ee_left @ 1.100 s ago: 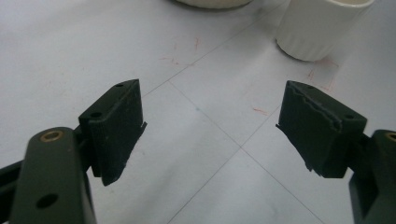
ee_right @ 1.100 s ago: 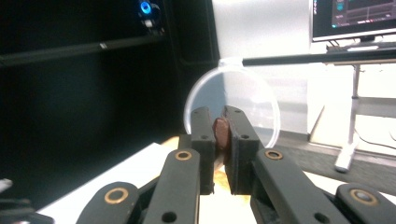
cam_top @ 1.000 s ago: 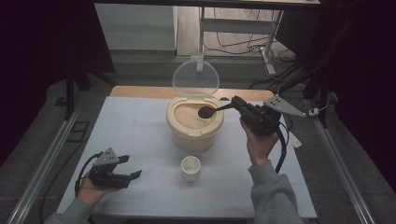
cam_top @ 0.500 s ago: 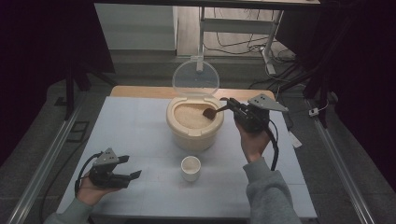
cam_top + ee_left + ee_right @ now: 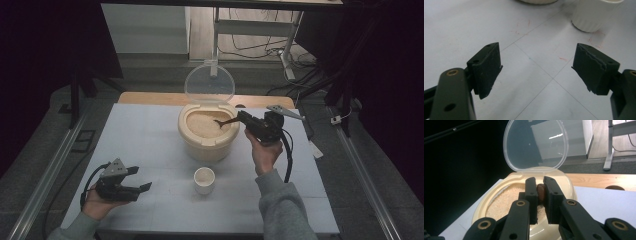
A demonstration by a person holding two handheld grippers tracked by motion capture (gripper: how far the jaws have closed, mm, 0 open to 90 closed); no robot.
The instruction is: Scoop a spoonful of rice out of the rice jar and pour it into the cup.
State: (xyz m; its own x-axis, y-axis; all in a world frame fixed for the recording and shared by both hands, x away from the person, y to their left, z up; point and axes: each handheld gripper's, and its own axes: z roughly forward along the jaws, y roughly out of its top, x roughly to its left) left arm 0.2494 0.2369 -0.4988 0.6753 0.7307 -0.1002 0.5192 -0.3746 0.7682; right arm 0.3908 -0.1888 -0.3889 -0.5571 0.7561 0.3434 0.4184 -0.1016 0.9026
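Dark surroundings frame a pale table (image 5: 150,130) seen from above, with a wooden strip along its far edge and cables on the floor beyond.

Near the table's centre stands a cream tub (image 5: 207,145) full of pale grain (image 5: 200,125). Its clear lid (image 5: 209,82) is hinged at 12 o'clock and stands upright and open. Just beside the tub at 6 o'clock sits a small white cup (image 5: 204,179), upright and apart from the tub.

At 3 o'clock from the tub, the right hand (image 5: 263,152) holds the right gripper (image 5: 243,118) over the tub's rim, pointing toward 9 o'clock. Its jaws are clamped on the handle of a brown spoon (image 5: 223,121), whose bowl end dips into the grain near the tub's middle. In the right gripper view, the two black jaws stand close together with the brown spoon handle (image 5: 540,191) pinched between them, the grain (image 5: 504,201) and the open lid (image 5: 535,145) lying beyond.

At 8 o'clock from the tub, well apart from it, the left hand (image 5: 97,205) rests near the table's front corner holding the left gripper (image 5: 142,180), which points toward 3 o'clock. In the left gripper view its jaws stand wide apart with nothing between them, low over the bare table (image 5: 536,75). The cup (image 5: 594,15) shows at 1 o'clock in that view.
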